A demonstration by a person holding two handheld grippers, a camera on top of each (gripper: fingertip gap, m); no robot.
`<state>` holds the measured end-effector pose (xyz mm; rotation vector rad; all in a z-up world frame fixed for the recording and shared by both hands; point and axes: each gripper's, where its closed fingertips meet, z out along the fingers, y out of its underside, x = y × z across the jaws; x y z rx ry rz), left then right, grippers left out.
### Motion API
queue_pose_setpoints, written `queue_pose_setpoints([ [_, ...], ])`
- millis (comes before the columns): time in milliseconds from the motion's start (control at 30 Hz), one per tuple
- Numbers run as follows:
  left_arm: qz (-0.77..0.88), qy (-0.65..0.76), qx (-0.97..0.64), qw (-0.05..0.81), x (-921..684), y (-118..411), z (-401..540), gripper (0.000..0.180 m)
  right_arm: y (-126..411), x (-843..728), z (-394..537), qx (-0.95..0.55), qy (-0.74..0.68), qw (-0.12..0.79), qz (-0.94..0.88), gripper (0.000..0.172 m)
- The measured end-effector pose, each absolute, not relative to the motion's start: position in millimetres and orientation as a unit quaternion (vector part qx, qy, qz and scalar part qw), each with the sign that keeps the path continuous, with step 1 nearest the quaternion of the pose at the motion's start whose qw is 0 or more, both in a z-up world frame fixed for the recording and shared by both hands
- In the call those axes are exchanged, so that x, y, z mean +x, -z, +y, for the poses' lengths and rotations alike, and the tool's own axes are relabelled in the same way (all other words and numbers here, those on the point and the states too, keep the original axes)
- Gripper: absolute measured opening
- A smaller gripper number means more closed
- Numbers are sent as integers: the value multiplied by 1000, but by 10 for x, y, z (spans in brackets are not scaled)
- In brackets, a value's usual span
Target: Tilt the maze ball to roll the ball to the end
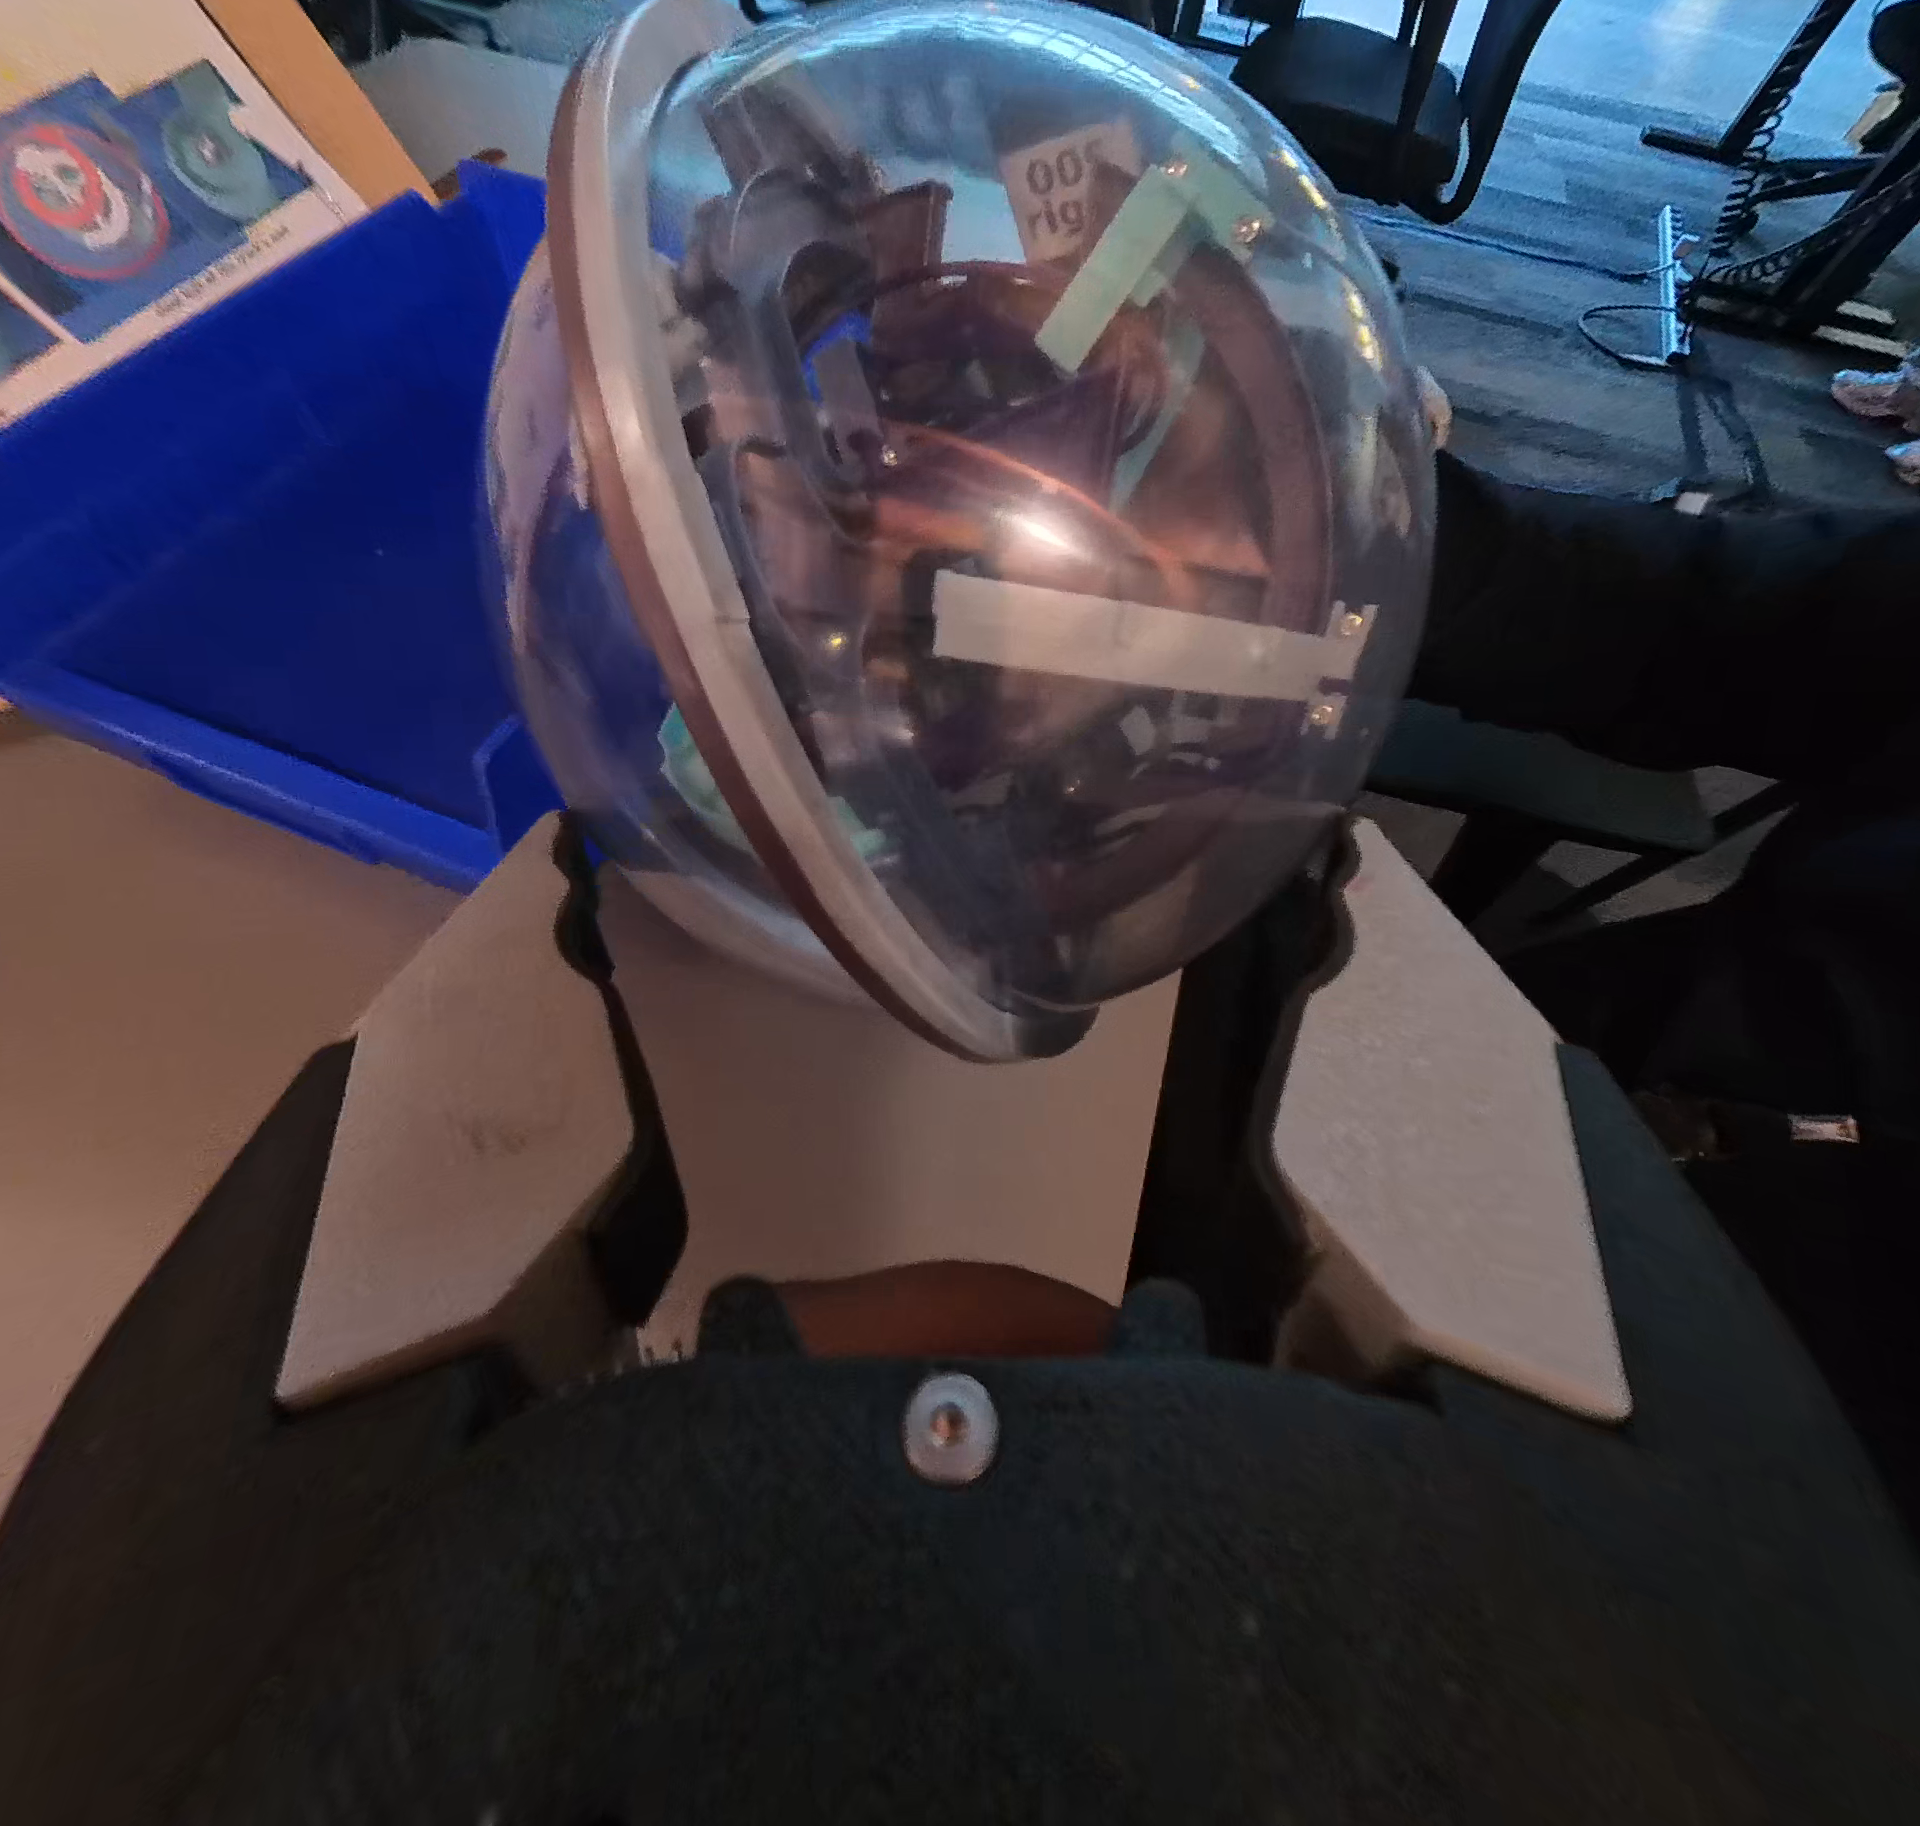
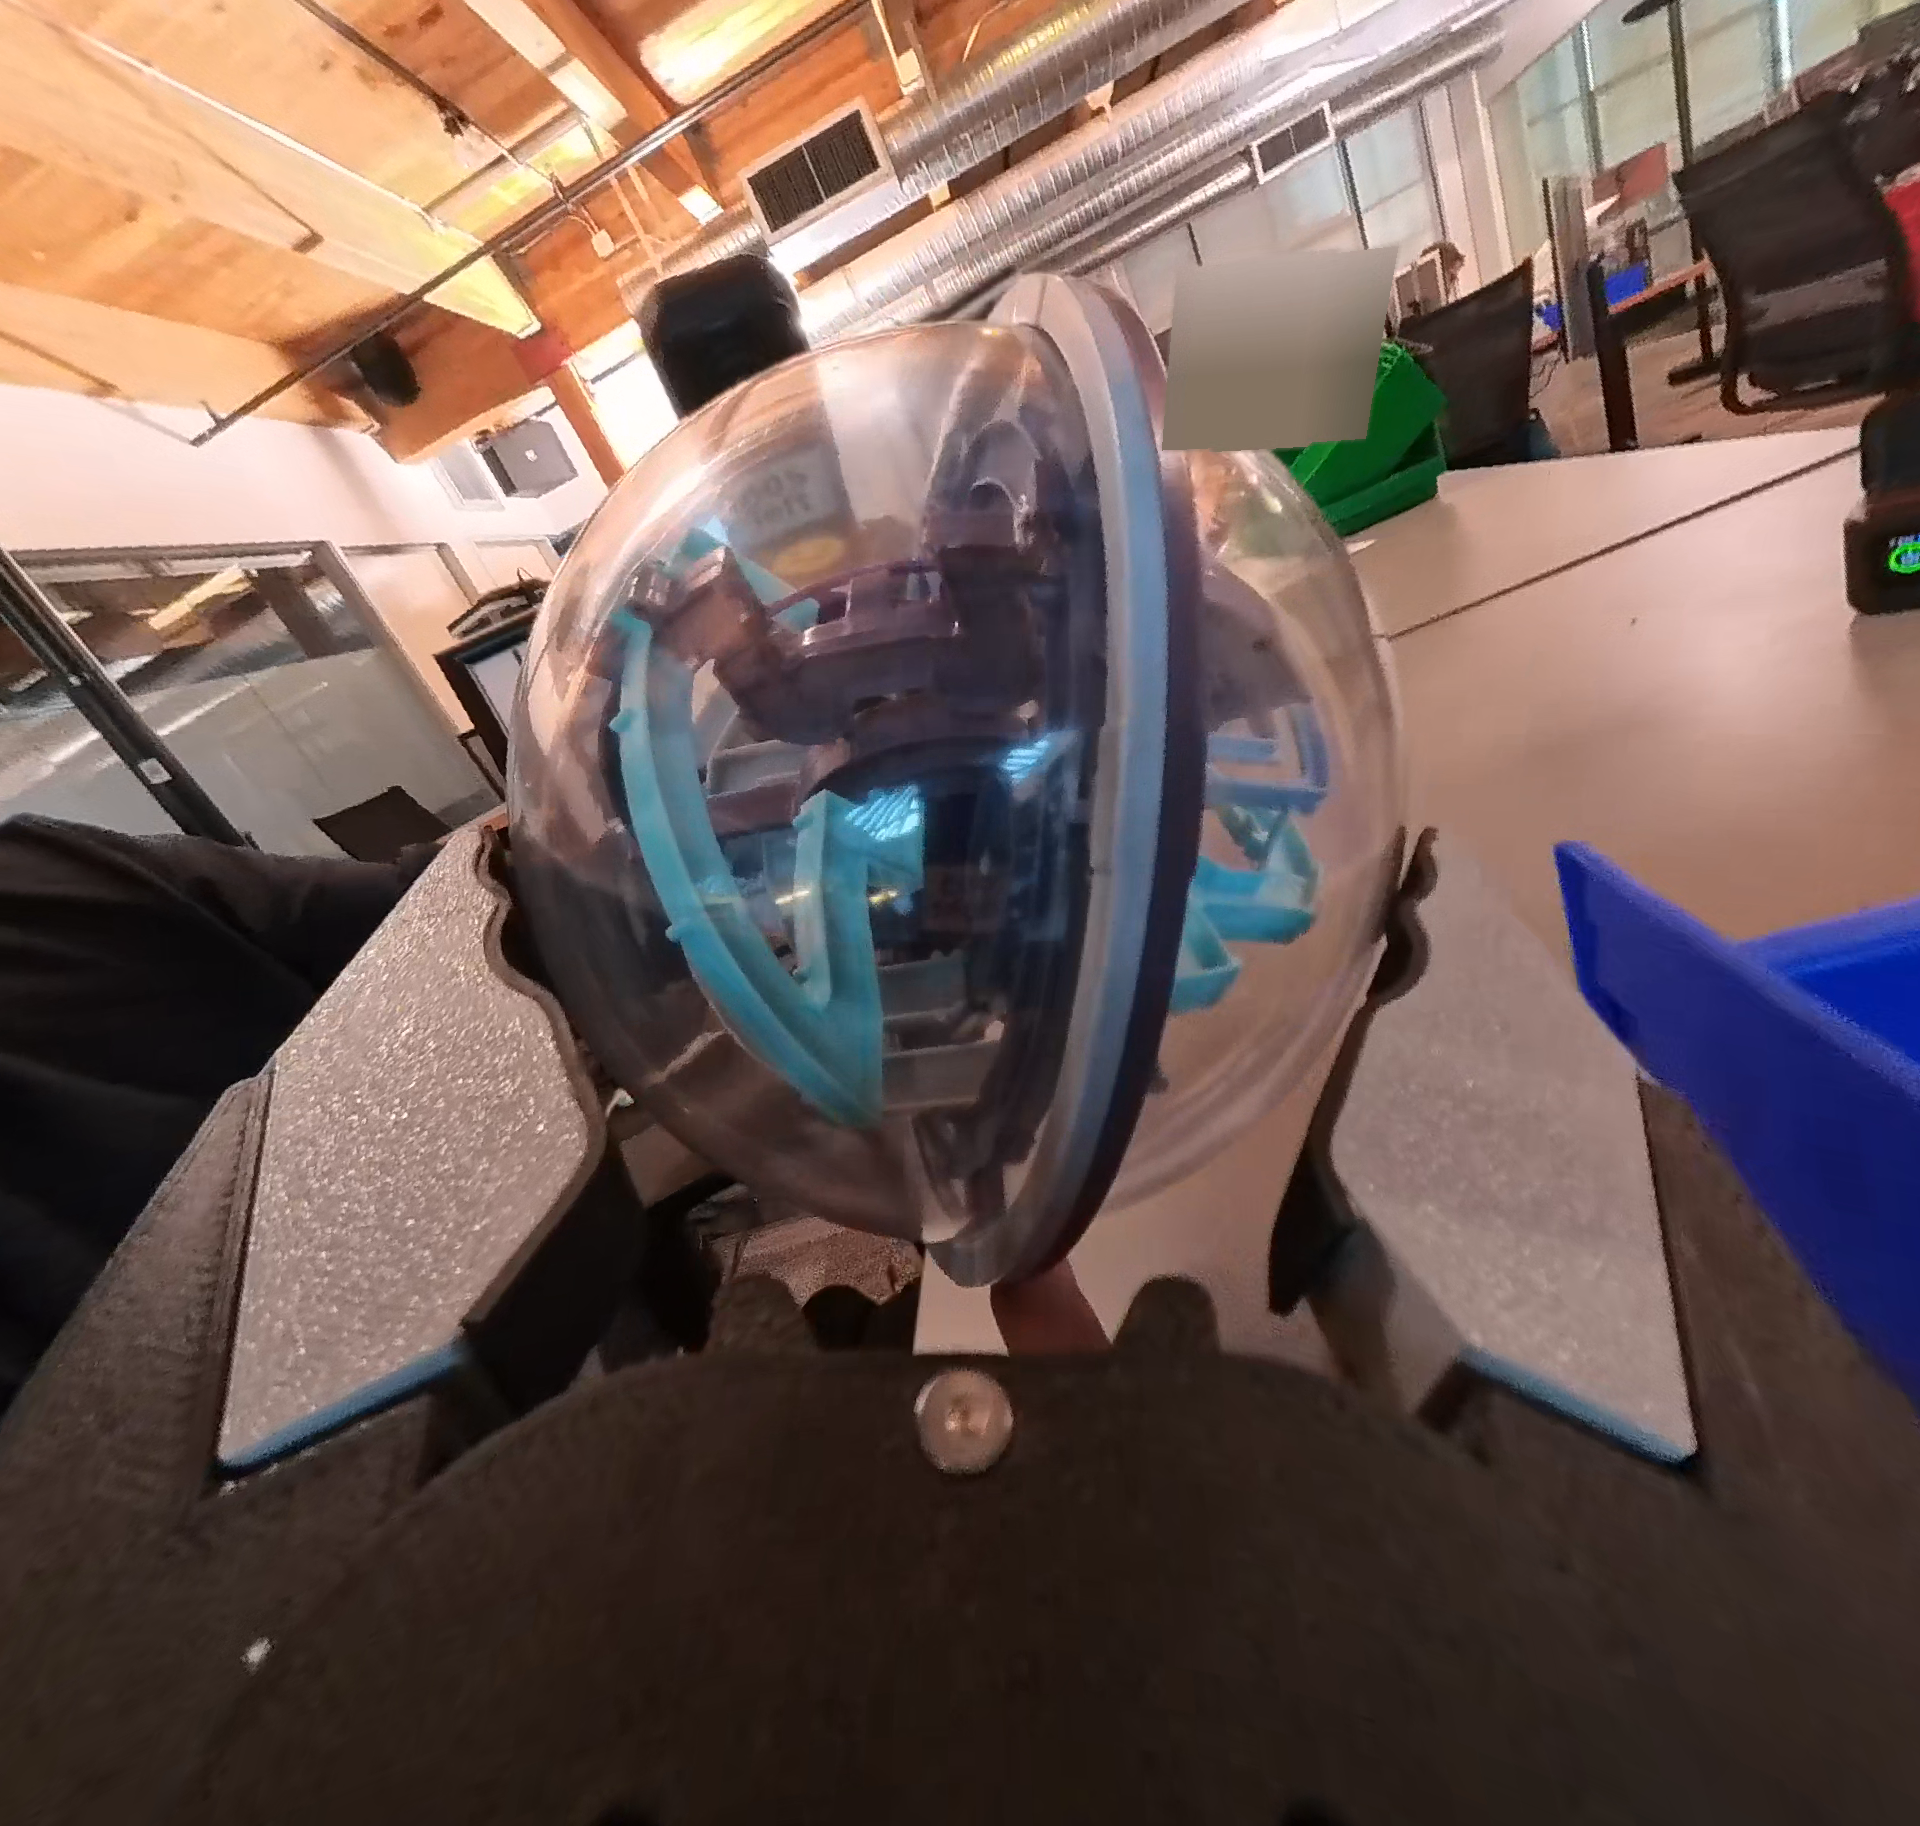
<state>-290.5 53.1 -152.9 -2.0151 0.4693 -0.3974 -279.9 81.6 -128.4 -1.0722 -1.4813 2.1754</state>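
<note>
The maze ball (image 1: 966,488) is a clear plastic sphere with a pale rim round its middle and purple and turquoise tracks inside. It is held in the air, rim tilted. My left gripper (image 1: 951,883) is shut on its lower part, one dark fingertip (image 1: 577,872) on each side against the shell. In the right wrist view the maze ball (image 2: 935,789) fills the middle. My right gripper (image 2: 956,903) is shut on it, its fingertips (image 2: 509,903) pressed to both sides. I cannot make out the small ball inside.
A blue bin (image 1: 260,529) stands left of the ball on the pale table (image 1: 156,997); its edge (image 2: 1766,1028) shows at the right in the right wrist view. A printed sheet (image 1: 104,166) leans behind it. A dark sleeve (image 1: 1662,613), office chairs (image 1: 1403,62) and a green bin (image 2: 1382,467) are around.
</note>
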Motion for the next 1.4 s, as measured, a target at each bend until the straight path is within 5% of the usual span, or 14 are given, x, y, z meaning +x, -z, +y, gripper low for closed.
queue_pose_setpoints([
  [733,141,227,-844,465,-2918,2334,346,133,2091,-2857,651,-436,-710,68,-548,156],
  [1400,118,254,-839,466,-2895,2467,323,133,2322,-2785,615,-467,-661,10,-587,153],
])
